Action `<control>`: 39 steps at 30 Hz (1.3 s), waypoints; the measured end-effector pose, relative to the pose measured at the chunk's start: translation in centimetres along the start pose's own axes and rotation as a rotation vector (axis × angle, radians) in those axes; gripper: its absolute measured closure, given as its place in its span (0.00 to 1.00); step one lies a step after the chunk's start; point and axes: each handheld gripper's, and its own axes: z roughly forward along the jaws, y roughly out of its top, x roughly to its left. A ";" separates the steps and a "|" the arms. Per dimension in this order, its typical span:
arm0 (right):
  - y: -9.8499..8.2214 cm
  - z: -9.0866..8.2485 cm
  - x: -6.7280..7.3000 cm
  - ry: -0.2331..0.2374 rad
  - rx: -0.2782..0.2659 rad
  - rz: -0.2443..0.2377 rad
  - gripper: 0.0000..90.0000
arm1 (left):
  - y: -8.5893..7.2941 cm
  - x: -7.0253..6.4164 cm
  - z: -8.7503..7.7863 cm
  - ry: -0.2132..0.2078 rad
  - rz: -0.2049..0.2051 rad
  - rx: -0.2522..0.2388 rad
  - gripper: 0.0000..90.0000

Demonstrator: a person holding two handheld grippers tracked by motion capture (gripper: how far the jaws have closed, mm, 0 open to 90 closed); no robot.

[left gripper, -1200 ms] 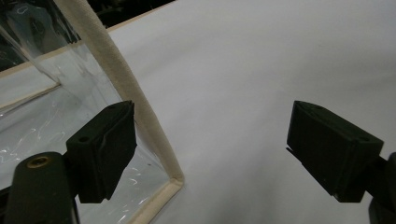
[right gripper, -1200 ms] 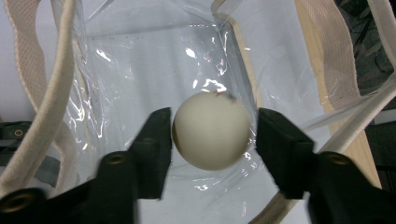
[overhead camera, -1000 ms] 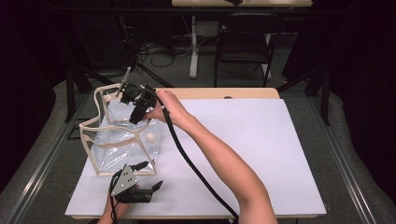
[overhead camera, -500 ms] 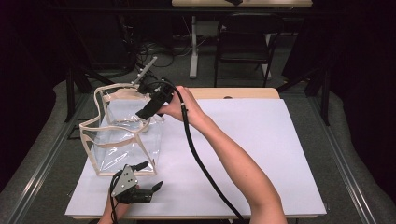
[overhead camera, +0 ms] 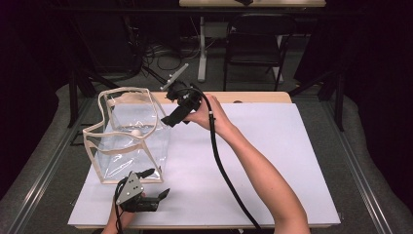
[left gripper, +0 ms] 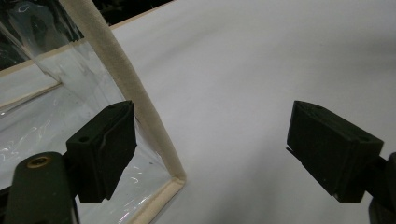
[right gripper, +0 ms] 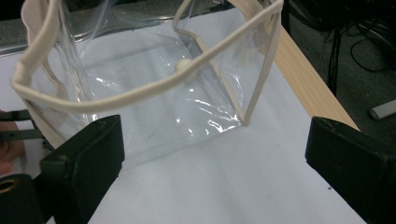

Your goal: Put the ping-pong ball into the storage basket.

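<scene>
Drawing back from over the clear bag (overhead camera: 129, 141) toward its far right corner: right hand-held gripper (overhead camera: 176, 116), jaws wide apart, empty. Standing upright on the bench (overhead camera: 272, 161), left half (mouth open). Waiting beside its near corner: left hand-held gripper (overhead camera: 155, 189), also agape. Probably repositioning; next, needing a firm pinch on the cream rim (right gripper: 140, 91).

Open claw (right gripper: 219, 172) above white sheet (right gripper: 224, 186), facing clear cream-trimmed bag (right gripper: 140, 98)

A white sheet (overhead camera: 272, 161) covers the wooden surface (overhead camera: 253, 97), which stands on grey floor (overhead camera: 44, 161). Beyond it, in a dim room, are a black chair (overhead camera: 253, 44), tangled cables (overhead camera: 160, 51) and a pale table leg (overhead camera: 202, 46).
</scene>
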 end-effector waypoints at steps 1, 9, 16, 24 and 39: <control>-0.3 0.0 -0.1 -0.004 0.004 0.000 0.04 | 0.0 0.0 0.0 0.000 0.000 0.000 0.18; -2.0 -0.3 -0.3 -0.020 0.016 0.012 0.02 | 0.0 0.0 0.1 0.002 -0.001 0.000 0.18; -3.8 -0.9 -0.5 -0.031 0.023 0.017 0.01 | 0.2 0.0 0.3 0.003 -0.003 0.001 0.18; -6.0 -1.6 -0.9 -0.045 0.014 0.035 0.01 | 0.3 -0.1 0.6 -0.002 0.000 0.003 0.18; -11.5 -2.0 -1.3 -0.082 0.029 0.079 0.00 | 0.3 -0.2 0.6 0.004 0.005 0.005 0.18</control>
